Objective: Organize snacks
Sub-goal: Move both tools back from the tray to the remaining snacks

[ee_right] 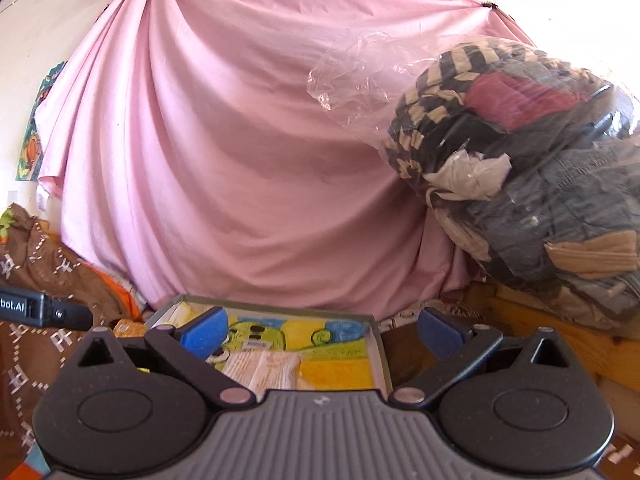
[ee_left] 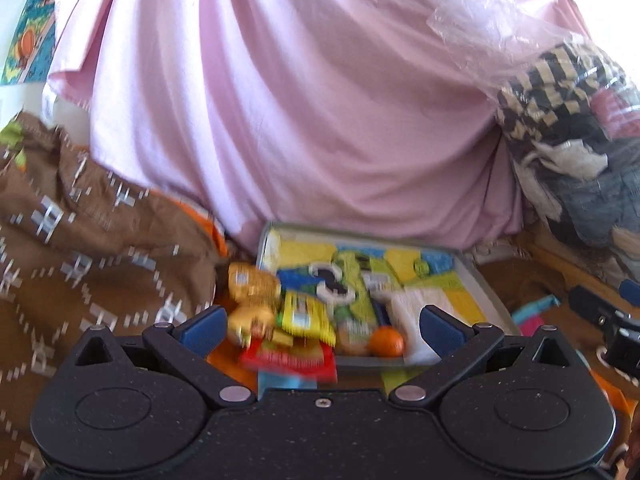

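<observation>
Snacks (ee_left: 320, 312) are seen between the spread blue pads (ee_left: 202, 330) of the left gripper (ee_left: 320, 330), which is released and grips nothing. They lie partly in a shallow tray (ee_left: 486, 286) and partly spilling over its near left edge. Two gold-wrapped sweets (ee_left: 254, 286) are counted at the left, just outside the tray wall. One yellow packet (ee_left: 306, 318) lies beside them, one red packet (ee_left: 290, 358) lies over the near rim, and one green packet (ee_left: 348, 284) lies along the middle of the tray. One orange ball (ee_left: 386, 342) rests at the near rim, touching a white packet (ee_left: 414, 312) beside the right pad. The picture is blurred, so finer print cannot be read.

The right gripper (ee_right: 320, 330) is likewise released, its pads wide apart above the tray (ee_right: 378, 344), where the white packet (ee_right: 268, 368) lies on a painted yellow, green and blue floor. Its left pad stands in front of part of that floor.

Around the tray, a brown patterned cloth (ee_left: 80, 248) is heaped to the left, a pink sheet (ee_right: 224, 152) hangs behind, and a clear bag of clothes (ee_right: 528, 168) is piled at the right on a wooden ledge (ee_right: 552, 320). Part of the right gripper (ee_left: 608, 320) shows at the left view's right edge.
</observation>
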The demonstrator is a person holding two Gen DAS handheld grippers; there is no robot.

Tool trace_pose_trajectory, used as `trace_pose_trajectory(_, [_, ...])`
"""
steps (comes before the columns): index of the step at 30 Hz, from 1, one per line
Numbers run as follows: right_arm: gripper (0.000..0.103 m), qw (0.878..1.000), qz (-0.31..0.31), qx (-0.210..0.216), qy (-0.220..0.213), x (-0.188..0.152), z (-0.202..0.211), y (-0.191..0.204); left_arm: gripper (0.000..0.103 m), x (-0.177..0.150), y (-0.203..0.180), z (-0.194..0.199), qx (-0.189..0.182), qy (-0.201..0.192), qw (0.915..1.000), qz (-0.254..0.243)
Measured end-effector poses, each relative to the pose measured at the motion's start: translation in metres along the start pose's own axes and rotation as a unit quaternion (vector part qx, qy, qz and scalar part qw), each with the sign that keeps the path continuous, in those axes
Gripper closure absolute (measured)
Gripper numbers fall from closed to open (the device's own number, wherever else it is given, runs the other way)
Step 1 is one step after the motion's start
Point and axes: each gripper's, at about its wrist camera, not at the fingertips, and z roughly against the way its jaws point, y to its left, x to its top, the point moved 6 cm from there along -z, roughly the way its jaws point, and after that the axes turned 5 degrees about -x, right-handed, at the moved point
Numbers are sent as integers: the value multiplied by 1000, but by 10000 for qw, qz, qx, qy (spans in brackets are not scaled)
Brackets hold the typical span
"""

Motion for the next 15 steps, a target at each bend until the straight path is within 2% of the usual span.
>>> trace_pose_trajectory(5, [0, 9996, -17, 96, 274, -15, 27, -9, 1, -34, 2, 20, -71, 438, 9988, 195])
trace_pose_trajectory(15, [0, 9933, 192, 329, 1087, -57, 60, -4, 1, -92, 13, 42, 119, 1233, 9918, 321])
